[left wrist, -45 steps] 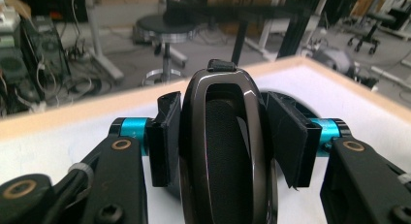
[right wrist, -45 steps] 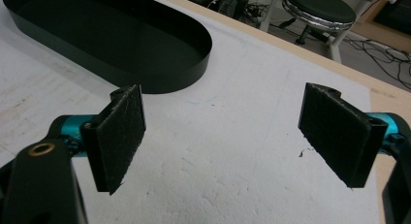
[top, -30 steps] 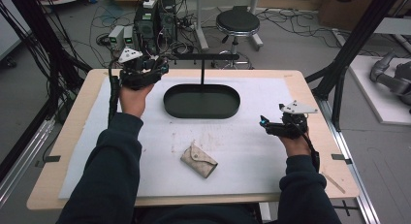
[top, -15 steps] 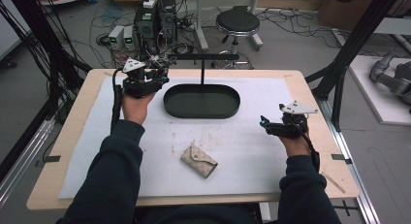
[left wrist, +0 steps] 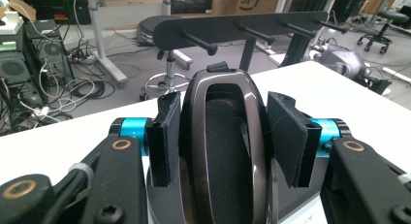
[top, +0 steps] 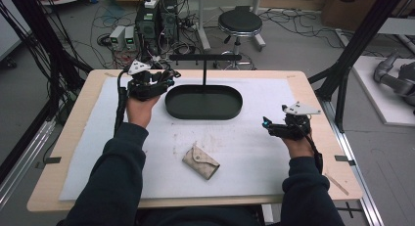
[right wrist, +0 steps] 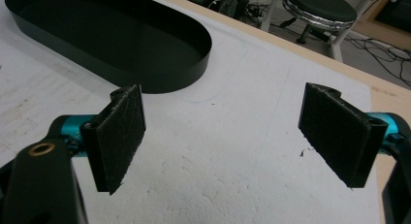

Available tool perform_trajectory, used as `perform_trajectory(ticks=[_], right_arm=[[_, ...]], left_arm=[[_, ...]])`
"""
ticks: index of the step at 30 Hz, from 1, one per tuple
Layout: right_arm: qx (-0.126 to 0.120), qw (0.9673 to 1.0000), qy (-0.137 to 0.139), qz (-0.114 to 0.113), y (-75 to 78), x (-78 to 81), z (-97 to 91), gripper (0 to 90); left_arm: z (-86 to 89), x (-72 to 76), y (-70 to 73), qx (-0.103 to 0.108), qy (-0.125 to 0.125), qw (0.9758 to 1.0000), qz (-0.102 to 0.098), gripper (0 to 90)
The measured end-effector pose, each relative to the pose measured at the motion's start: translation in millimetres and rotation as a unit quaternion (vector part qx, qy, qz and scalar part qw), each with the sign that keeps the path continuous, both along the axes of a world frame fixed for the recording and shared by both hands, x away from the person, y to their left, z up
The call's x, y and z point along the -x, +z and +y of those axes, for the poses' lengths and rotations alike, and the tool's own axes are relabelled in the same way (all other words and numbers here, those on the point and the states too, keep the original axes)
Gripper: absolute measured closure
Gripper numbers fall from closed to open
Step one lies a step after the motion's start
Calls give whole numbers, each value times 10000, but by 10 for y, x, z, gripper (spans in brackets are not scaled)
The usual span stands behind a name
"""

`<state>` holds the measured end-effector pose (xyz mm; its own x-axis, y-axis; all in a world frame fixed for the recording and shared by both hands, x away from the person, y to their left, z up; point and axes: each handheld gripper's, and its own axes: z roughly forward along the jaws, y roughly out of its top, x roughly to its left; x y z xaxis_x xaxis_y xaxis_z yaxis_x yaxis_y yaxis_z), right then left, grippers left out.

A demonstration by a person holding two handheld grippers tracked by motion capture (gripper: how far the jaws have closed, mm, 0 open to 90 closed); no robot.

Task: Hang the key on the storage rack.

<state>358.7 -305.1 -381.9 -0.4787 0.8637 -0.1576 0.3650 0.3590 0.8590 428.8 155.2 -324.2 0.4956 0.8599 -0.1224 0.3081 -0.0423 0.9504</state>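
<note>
Holding a dark oval-framed object [left wrist: 228, 151] pinched upright, the left tongs [top: 159, 81] hover beside the black tray [top: 203, 102]; its long axis runs away toward the peg rack [left wrist: 252, 25]. Right tongs [right wrist: 232, 136] stand spread above the table [right wrist: 232, 185]. The high view adds a beige pouch [top: 200, 161].

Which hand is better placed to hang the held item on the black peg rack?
Left. Its tongs grip the dark oval-framed item, pegs just ahead; the right tongs are open, empty.
</note>
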Motion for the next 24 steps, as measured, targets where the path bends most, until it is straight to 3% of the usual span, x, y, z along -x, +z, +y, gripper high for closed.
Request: perform_trajectory(ticks=[4,8,10,17,19,21,24], right_arm=[[-10,10000,-1,3,-4,-3,-2,174],[-15,10000,-5,12,-4,-3,0,174],[10,10000,6,9,-4,-2,1,174],[-2,10000,4,31,-11,-8,-7,173],[1,10000,3,33,-12,-7,-7,174],[-2,10000,11,35,-12,-7,-7,174],[1,10000,28,42,-12,-3,-1,174]], left_arm=[[20,16,91,174,-50,9997,-139,485],[33,-7,170,196,11,9995,-231,485],[44,-37,188,293,36,9993,-230,485],[69,-111,239,347,142,9989,-268,485],[67,-127,237,328,194,9990,-242,485],[58,-169,198,160,311,9994,-81,485],[73,-238,106,107,548,9983,146,485]])
